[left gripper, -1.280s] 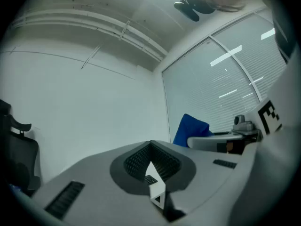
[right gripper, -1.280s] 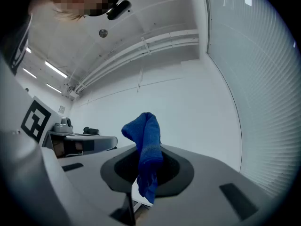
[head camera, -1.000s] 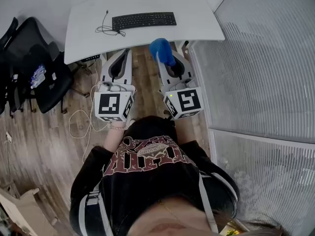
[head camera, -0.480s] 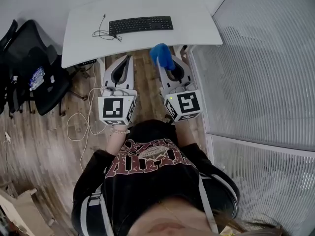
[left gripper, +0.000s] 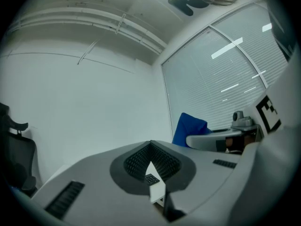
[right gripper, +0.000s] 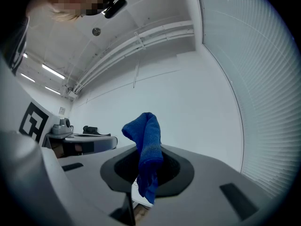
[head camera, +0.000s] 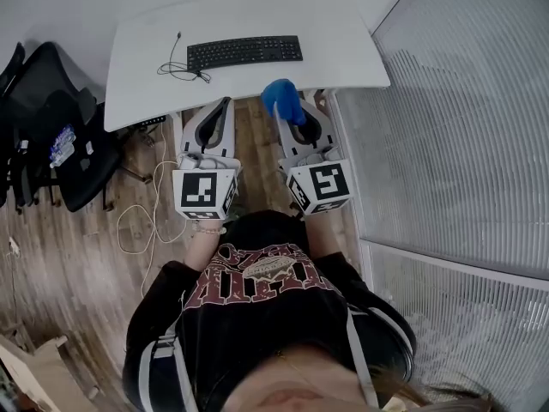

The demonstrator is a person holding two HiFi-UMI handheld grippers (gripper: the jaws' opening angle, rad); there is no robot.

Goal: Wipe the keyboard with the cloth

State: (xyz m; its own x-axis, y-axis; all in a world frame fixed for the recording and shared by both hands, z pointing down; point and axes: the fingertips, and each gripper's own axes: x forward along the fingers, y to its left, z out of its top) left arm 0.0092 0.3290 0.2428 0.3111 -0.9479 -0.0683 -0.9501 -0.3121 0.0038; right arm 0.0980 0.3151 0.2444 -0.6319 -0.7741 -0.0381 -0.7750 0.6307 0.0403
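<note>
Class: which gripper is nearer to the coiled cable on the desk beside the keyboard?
Left. The left gripper hangs in front of the desk, slightly right of the cable; the right gripper, clamping the blue cloth, sits farther right.

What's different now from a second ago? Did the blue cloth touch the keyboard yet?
Almost nothing: only the view shifted a little. The right gripper still grips the blue cloth, the left gripper stays shut and empty, both short of the desk. The keyboard lies untouched.
</note>
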